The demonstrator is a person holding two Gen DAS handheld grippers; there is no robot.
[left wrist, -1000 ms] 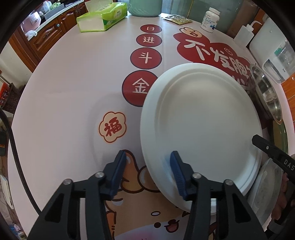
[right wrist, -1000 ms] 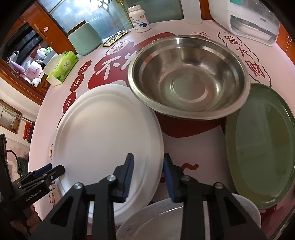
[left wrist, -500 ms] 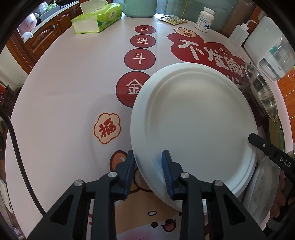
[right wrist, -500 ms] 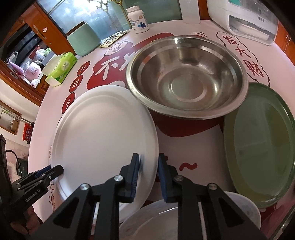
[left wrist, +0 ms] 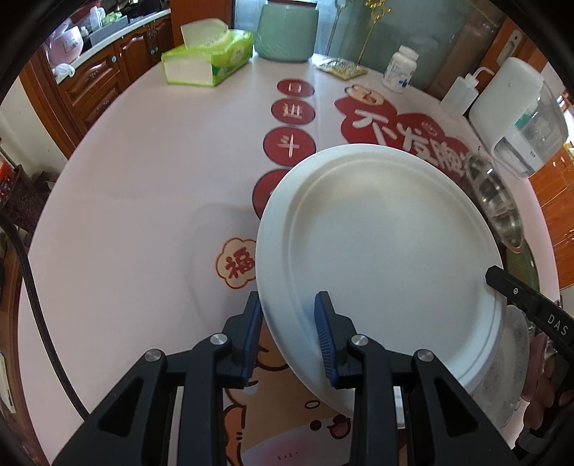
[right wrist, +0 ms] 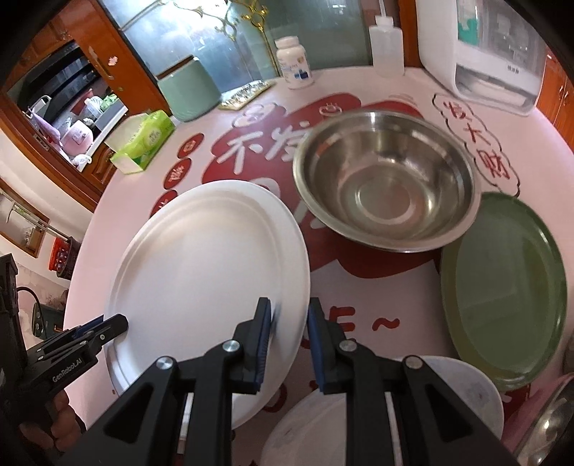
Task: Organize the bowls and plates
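A large white plate [left wrist: 380,251] [right wrist: 204,258] hangs tilted just above the table. My left gripper [left wrist: 288,304] is shut on its near-left rim, and my right gripper [right wrist: 290,308] is shut on the opposite rim. Each gripper also shows at the plate's far edge in the other view: the right gripper [left wrist: 520,297] and the left gripper [right wrist: 97,329]. A steel bowl [right wrist: 384,182] sits beyond the plate, with a green plate [right wrist: 502,286] to its right. A speckled white dish [right wrist: 448,394] lies under the right gripper.
At the back of the round printed table [left wrist: 143,179] stand a green tissue box [left wrist: 208,61], a mint canister [left wrist: 287,32], a white pill bottle [left wrist: 400,70], a squeeze bottle [right wrist: 385,43] and a white appliance [right wrist: 495,53]. Wooden cabinets [left wrist: 97,82] lie beyond the left edge.
Both grippers' jaws closed onto the white plate's rim. The plate then rose off the table between them, and more of the room's far side came into view.
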